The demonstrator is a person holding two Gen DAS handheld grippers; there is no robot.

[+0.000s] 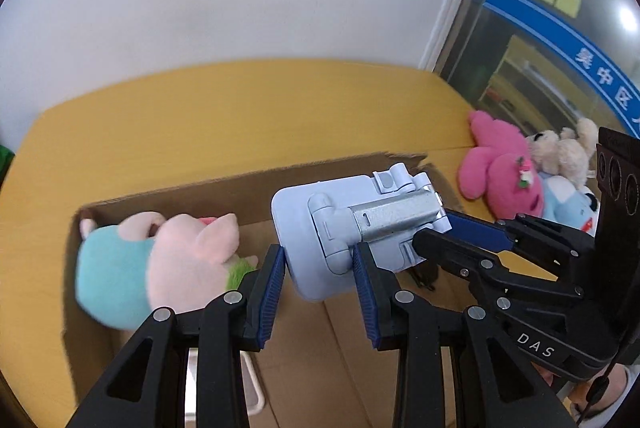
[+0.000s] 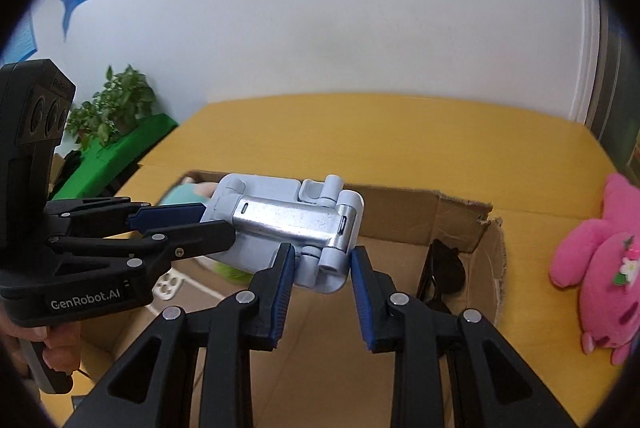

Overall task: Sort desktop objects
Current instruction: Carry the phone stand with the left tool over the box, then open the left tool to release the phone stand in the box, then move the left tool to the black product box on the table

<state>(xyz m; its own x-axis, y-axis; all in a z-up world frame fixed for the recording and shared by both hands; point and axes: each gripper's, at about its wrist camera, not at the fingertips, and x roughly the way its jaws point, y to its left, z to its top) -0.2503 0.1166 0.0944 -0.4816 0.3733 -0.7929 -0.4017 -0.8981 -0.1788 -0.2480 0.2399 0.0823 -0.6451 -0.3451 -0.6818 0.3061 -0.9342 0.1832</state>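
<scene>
Left wrist view: both my grippers, left (image 1: pixel 318 270) and right (image 1: pixel 436 232), angled downward, clamp the pale blue folding stand (image 1: pixel 352 228) above the cardboard box (image 1: pixel 192 194).

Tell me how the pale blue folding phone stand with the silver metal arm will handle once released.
The pale blue folding phone stand is probably rigid: hard plastic and metal. Its hinges suggest it could fold or shift. Its smooth surface looks slippery.
</scene>
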